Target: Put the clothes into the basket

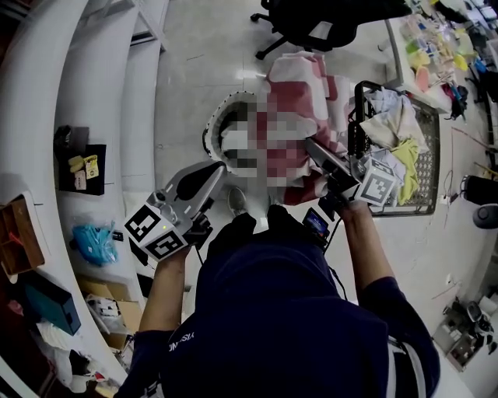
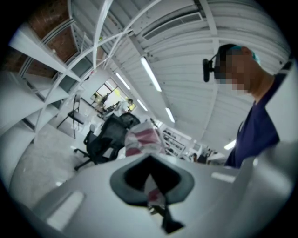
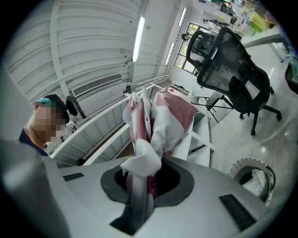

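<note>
Since the head view looks almost straight down, the biggest thing in it is the pale floor [image 1: 202, 47], with curved white shelving [image 1: 93, 93] running down the left side and odds and ends sitting on its lower shelves. Next up is the person, dark blue top [image 1: 288, 311] filling the bottom middle, both arms out front.

Stretched between the arms is the red-and-white cloth [image 1: 307, 74]. It's up in the air and not in any basket. From above it sits between the two baskets and overlaps the edge of each, so I honestly can't say which one it's over.

On the right is a wire basket [image 1: 429, 148] with a black handle, and there's a heap of white and yellow clothes [image 1: 393, 132] in it already. A black office chair [image 1: 311, 19] is at the top edge, just beyond the cloth. Left of the cloth is a round white basket [image 1: 212, 128] on the floor with something white inside.

Tongs: the left gripper [image 1: 219, 168] is clamped on a thin red-and-white strip of the cloth. Its own view shows that strip running between the jaws, with the rest bunched up beyond. The right gripper [image 1: 313, 146] is closed on a much fatter bunch of the same cloth, white folds bulging up out of the jaws. Both point roughly level.
</note>
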`<state>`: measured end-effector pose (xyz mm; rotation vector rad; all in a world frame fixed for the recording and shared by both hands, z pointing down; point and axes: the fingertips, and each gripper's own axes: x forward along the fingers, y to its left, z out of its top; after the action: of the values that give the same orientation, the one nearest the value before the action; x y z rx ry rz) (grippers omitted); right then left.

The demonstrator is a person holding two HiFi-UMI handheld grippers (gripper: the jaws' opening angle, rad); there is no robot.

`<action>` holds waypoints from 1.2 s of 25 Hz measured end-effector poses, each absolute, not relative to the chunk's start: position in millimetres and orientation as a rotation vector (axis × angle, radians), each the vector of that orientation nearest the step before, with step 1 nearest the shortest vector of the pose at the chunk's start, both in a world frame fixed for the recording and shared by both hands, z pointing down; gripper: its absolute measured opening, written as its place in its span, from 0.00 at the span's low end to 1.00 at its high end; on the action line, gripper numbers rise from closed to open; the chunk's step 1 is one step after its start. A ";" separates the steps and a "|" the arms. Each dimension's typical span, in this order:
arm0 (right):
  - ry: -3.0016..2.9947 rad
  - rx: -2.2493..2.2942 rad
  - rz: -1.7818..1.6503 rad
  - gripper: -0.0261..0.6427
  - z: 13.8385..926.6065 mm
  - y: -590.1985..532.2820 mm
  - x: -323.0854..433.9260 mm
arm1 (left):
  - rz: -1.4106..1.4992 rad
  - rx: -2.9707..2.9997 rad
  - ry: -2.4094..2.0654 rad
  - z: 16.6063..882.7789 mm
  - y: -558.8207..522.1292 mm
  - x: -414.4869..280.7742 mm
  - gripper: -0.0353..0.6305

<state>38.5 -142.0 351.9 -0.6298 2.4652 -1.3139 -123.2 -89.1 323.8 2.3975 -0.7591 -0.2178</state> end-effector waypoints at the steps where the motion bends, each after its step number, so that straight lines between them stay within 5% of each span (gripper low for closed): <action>1: 2.465 -0.623 -1.325 0.13 355.8 -145.3 40.0 | -0.214 2.390 -0.773 325.7 -91.6 -121.3 0.04; 30: 2.459 -0.647 -1.846 0.13 578.5 -209.4 19.1 | 0.008 2.286 -0.991 372.8 -115.0 -89.3 0.04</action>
<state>19.1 -209.4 578.5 -0.6475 2.4593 -1.8462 -89.3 -115.0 372.8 2.2858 -0.9907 0.0081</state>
